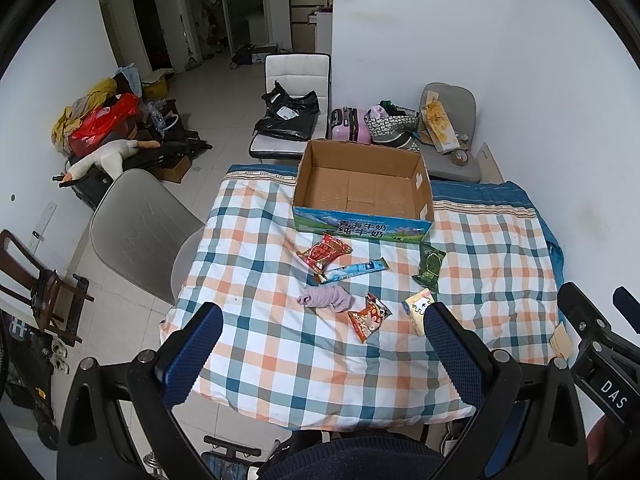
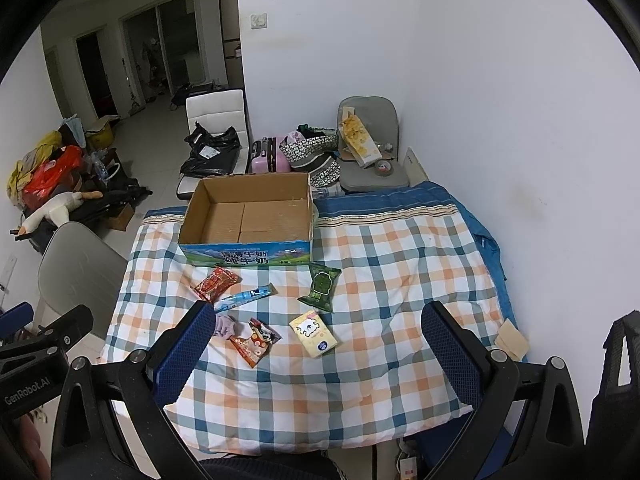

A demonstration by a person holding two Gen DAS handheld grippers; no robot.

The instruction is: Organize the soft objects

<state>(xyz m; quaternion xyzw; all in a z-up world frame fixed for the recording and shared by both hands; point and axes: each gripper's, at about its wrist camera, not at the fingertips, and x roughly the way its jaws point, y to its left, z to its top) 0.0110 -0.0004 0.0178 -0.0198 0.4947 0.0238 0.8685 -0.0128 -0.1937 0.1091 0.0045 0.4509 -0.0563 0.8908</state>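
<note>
An empty cardboard box (image 1: 362,188) (image 2: 250,216) stands at the far side of the checked tablecloth (image 1: 280,344) (image 2: 380,264). In front of it lie a red snack pack (image 1: 325,251) (image 2: 217,283), a blue stick pack (image 1: 354,270) (image 2: 246,297), a green pack (image 1: 430,266) (image 2: 320,287), a purple cloth (image 1: 326,298) (image 2: 226,326), an orange panda pack (image 1: 368,316) (image 2: 254,343) and a yellow tissue pack (image 1: 418,308) (image 2: 316,333). My left gripper (image 1: 320,332) and right gripper (image 2: 320,336) are open, empty, held above the near side of the table.
A grey chair (image 1: 136,232) stands at the table's left. Behind the table are a white chair with a black bag (image 1: 290,114), a pink suitcase (image 1: 352,124) and a grey chair with items (image 1: 444,128). The white wall (image 2: 520,120) is at the right.
</note>
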